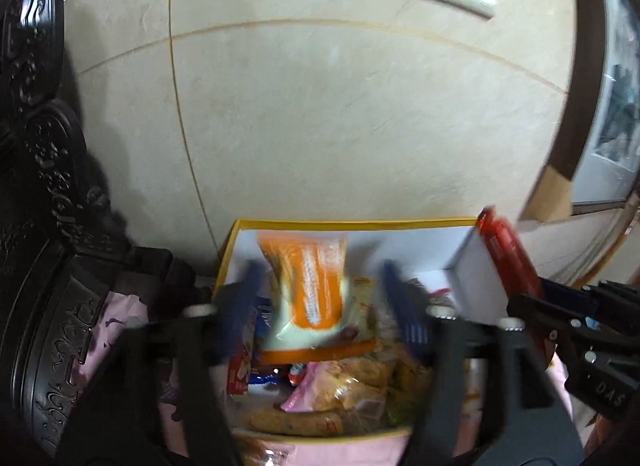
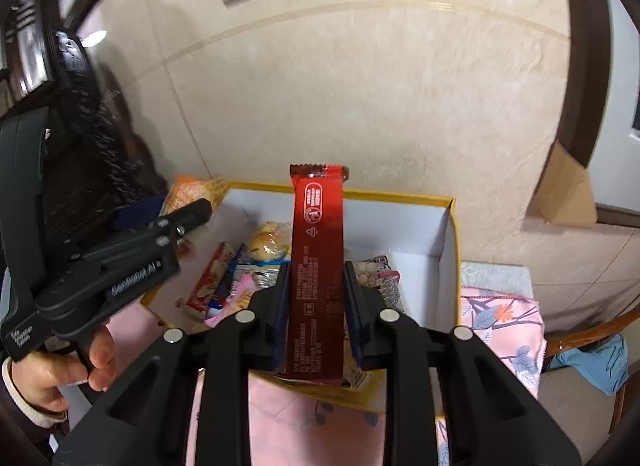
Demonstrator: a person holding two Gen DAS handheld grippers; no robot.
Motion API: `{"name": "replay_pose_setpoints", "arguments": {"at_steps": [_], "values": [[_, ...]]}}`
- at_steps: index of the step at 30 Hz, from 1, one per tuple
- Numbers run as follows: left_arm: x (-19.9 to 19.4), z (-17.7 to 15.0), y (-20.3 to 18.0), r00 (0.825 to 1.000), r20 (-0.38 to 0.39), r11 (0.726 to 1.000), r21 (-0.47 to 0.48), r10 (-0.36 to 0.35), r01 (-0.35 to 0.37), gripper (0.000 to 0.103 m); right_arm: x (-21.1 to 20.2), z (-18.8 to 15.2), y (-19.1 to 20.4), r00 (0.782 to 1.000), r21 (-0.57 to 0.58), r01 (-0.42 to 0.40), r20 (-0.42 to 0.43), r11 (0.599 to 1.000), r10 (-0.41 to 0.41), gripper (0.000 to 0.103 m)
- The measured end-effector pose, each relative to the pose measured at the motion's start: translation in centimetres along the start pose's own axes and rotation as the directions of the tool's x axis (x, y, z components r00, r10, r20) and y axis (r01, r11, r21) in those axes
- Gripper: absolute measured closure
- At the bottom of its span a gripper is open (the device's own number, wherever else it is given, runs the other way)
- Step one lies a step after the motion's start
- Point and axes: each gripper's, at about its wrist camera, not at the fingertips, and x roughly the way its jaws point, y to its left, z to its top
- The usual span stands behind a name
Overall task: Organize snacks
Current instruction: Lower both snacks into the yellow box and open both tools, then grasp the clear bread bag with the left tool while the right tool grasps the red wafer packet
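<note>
We are clamping the red snack bar [image 2: 317, 266] upright in our right gripper [image 2: 316, 278] above the box [image 2: 448, 225]. Our left gripper [image 1: 320, 294] is standing open, the orange packet [image 1: 316, 286] lying loose between its fingers.

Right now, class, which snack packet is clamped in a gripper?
The long red bar, pinched upright in the right gripper. The orange packet sits loose between the open left gripper's fingers.

Pink floral cloth [image 2: 504, 322] over the surface, yellow-rimmed white box [image 2: 448, 234] of snacks on it
</note>
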Motion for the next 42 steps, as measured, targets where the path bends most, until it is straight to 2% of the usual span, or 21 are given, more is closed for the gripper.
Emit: {"name": "replay_pose_setpoints", "arguments": {"at_steps": [1,3,4,5,6,9,13,16,20,24,29,34,42], "values": [[0.0,-0.1,0.1,1.000,0.006,1.000,0.001,0.006,-0.006,0.015,0.5,0.1,0.0,1.000,0.003,0.007,-0.016,1.000,-0.007,0.074],[-0.7,-0.7,0.3,1.000,0.025,1.000,0.006,-0.009,0.009,0.011,0.6,-0.3,0.1,0.999,0.011,0.020,-0.025,1.000,-0.020,0.072],[-1.2,-1.2,0.5,1.000,0.027,1.000,0.006,-0.016,0.016,0.009,0.3,-0.7,0.1,1.000,0.021,0.014,-0.023,1.000,-0.013,0.060],[-1.6,-1.7,0.7,0.999,0.029,1.000,0.003,-0.015,0.015,0.009,-0.2,-1.2,0.2,1.000,0.030,0.014,-0.017,0.999,-0.014,0.043],[-2.2,-2.2,1.3,1.000,0.022,1.000,-0.008,-0.014,0.014,0.008,-0.8,-1.9,0.2,1.000,0.037,0.019,-0.004,0.999,-0.019,0.041],[-4.1,-4.3,2.7,0.999,0.009,0.998,-0.051,-0.037,0.038,0.008,-2.4,-5.0,1.0,1.000,0.021,0.010,-0.016,1.000,-0.010,0.041],[-6.7,-7.8,4.3,1.000,0.001,0.998,-0.061,-0.019,0.019,0.007,-3.8,-9.8,1.6,0.998,0.048,-0.004,-0.069,0.999,0.008,0.041],[-8.0,-10.9,5.5,1.000,-0.025,0.998,-0.059,-0.013,0.012,0.006,-4.2,-14.0,2.2,0.993,0.061,0.025,-0.117,0.998,-0.018,0.041],[-7.5,-14.8,6.3,0.996,-0.091,0.999,-0.035,-0.006,0.003,0.006,-3.6,-18.7,2.6,0.980,0.131,0.081,-0.190,0.988,-0.055,0.041],[-5.5,-17.5,6.1,0.988,-0.153,1.000,-0.009,-0.004,0.003,0.006,-2.8,-21.8,3.0,0.968,0.208,0.135,-0.237,0.969,-0.084,0.041],[-3.5,-18.8,5.7,0.984,-0.178,1.000,0.015,0.005,-0.003,0.006,-2.1,-23.5,4.0,0.954,0.197,0.193,-0.266,0.961,-0.137,0.041],[-1.8,-19.7,5.5,0.979,-0.205,1.000,-0.005,0.005,-0.006,0.006,-1.4,-24.6,3.2,0.941,0.250,0.245,-0.295,0.937,-0.167,0.041],[0.3,-20.9,5.3,0.973,-0.229,1.000,0.014,0.019,-0.016,0.004,0.2,-25.1,4.5,0.928,0.242,0.253,-0.334,0.937,-0.165,0.041]]}}
